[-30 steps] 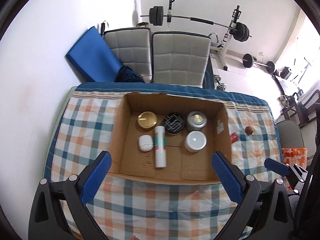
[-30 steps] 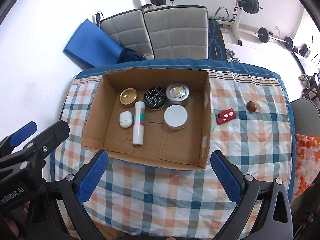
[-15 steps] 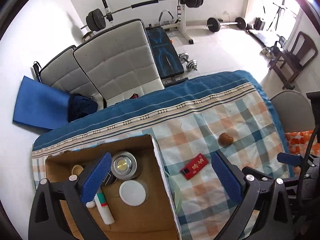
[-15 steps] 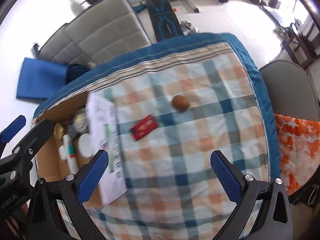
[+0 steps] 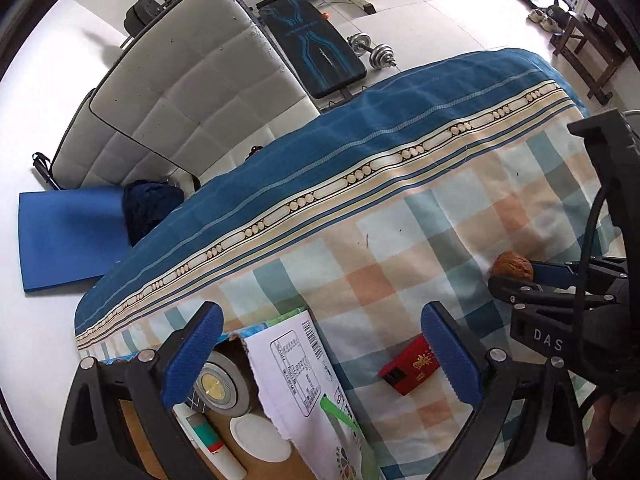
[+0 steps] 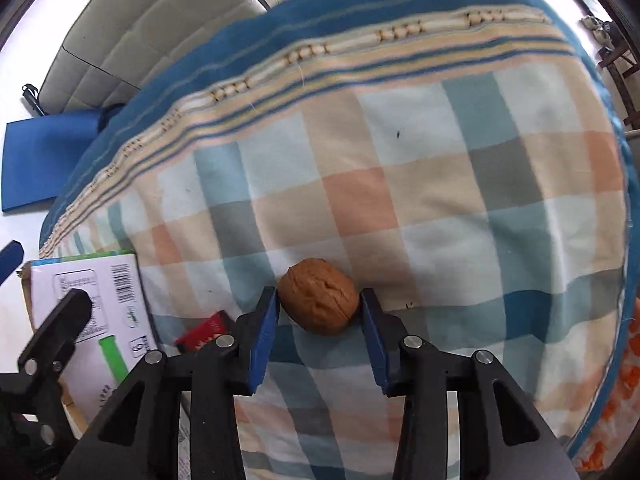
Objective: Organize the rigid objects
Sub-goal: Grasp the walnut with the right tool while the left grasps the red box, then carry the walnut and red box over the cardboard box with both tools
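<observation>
A brown walnut (image 6: pixel 319 301) lies on the checked tablecloth (image 6: pixel 400 184). My right gripper (image 6: pixel 319 302) has its blue fingers on either side of the walnut, close against it; it also shows in the left wrist view (image 5: pixel 520 270) beside the walnut (image 5: pixel 512 265). My left gripper (image 5: pixel 320 340) is open and empty above the box's right wall. A small red box (image 5: pixel 410 364) lies on the cloth between my left fingers. The cardboard box (image 5: pixel 296 380) holds a silver tin (image 5: pixel 220 384), a white lid (image 5: pixel 260 438) and a white tube (image 5: pixel 212 440).
The table's far edge is covered by a blue striped cloth border (image 5: pixel 360 136). Behind it stand grey padded chairs (image 5: pixel 180 92), a blue mat (image 5: pixel 64 236), a weight bench (image 5: pixel 316 56) and dumbbells (image 5: pixel 372 54). A wooden chair (image 5: pixel 592 52) stands at the right.
Both grippers have swung right and down, away from the box. My right gripper has come down around the walnut and narrowed from wide open to close against it.
</observation>
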### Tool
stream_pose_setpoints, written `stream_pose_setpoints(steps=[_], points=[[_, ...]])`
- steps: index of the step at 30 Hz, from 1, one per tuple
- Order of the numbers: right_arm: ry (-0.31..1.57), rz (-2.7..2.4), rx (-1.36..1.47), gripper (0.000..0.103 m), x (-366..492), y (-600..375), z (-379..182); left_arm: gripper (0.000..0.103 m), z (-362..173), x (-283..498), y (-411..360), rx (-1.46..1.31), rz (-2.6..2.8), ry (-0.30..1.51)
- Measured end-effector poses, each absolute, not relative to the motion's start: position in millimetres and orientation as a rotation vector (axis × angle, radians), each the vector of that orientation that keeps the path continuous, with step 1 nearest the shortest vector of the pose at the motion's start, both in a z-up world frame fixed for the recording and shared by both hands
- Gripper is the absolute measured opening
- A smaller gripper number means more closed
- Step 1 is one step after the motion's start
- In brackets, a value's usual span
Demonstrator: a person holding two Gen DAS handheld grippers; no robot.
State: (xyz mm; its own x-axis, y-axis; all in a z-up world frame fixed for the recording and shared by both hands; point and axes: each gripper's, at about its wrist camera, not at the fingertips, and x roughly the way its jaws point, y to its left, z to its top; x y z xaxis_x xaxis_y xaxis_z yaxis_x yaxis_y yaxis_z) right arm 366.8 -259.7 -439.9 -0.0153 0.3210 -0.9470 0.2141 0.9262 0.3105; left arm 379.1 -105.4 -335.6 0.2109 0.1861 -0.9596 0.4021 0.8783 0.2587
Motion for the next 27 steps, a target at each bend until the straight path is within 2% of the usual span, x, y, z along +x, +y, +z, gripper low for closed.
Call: stream_pose_setpoints(steps=[7, 9, 13, 14, 21, 22, 23, 25, 27], points=[[1.599, -0.021, 0.446, 0.043, 336, -313, -423, 0.099, -346, 371, -142, 0.536, -0.339, 1.404], [1.597, -0.045, 0.461, 0.043, 326, -327, -419, 0.095, -358, 367, -150, 0.537, -0.381, 1.447], [1.586, -0.081, 0.474, 0.043, 303, -343, -414, 0.071, -389, 362, -160, 0.559, -0.424, 1.563], [1.585, -0.082, 0.486, 0.043, 301, -345, -414, 0.068, -397, 361, -160, 0.565, -0.425, 1.597], [1.599, -0.091, 0.507, 0.043, 286, -352, -423, 0.068, -446, 351, -163, 0.648, -0.392, 1.755], [1.601, -0.085, 0.505, 0.044, 285, -350, -424, 0.060, -445, 351, -163, 0.631, -0.388, 1.766], [1.603, -0.084, 0.505, 0.044, 284, -348, -425, 0.046, -443, 352, -164, 0.588, -0.396, 1.782], [1.602, -0.083, 0.509, 0.044, 283, -346, -425, 0.039, -437, 354, -164, 0.540, -0.380, 1.768], [1.597, -0.087, 0.517, 0.044, 282, -345, -425, 0.038, -431, 359, -163, 0.462, -0.361, 1.746]])
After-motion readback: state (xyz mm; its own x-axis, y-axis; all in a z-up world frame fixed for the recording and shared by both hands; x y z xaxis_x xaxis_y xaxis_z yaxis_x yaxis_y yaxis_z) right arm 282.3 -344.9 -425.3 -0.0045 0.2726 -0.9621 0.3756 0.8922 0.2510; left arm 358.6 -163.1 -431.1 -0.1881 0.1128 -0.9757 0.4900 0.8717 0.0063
